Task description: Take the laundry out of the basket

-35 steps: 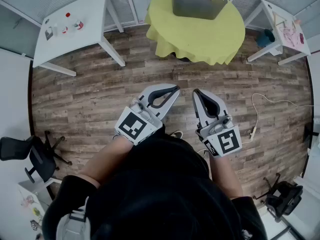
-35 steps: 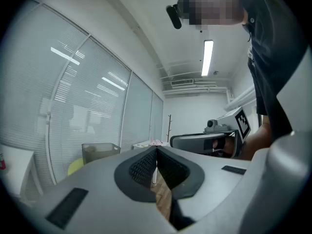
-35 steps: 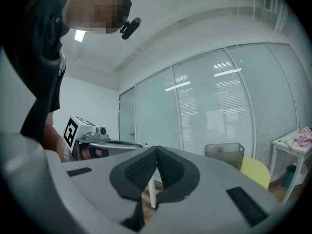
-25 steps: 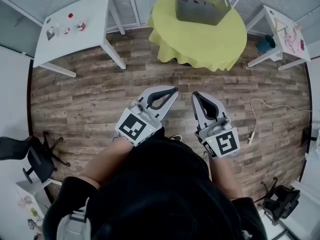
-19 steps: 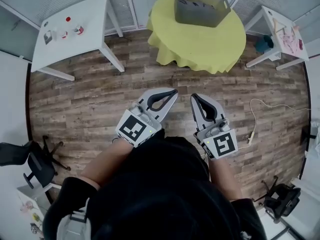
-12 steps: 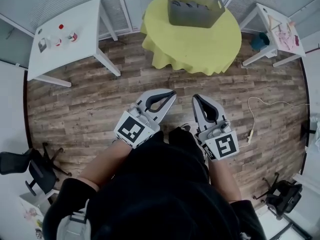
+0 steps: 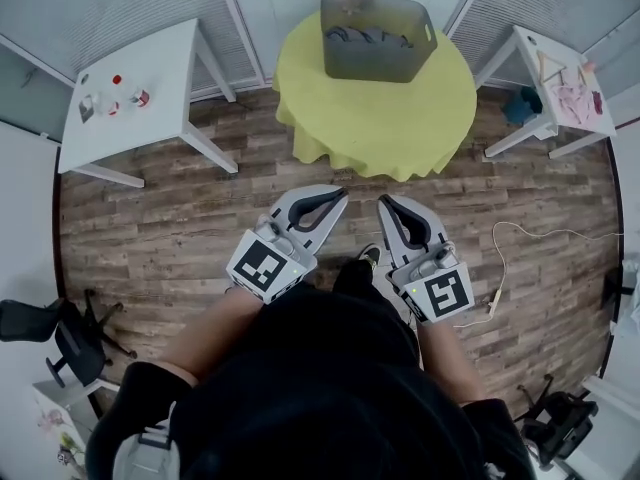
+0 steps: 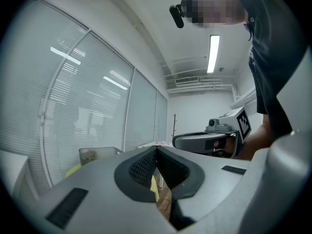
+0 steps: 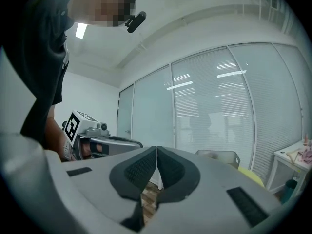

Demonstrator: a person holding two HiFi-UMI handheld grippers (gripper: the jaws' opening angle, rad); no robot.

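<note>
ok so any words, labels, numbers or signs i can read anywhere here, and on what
No readable words or numbers in any view.
left gripper and right gripper: black-and-white square markers on their cubes, patterns only, no letters.
small items on the left white table: any labels too small to read.
papers on the right white table: too small to read.
basket: no label shows.

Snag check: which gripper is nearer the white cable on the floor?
Right. In the head view the right gripper is left of the cable; the left gripper is farther left, beyond the right one.
</note>
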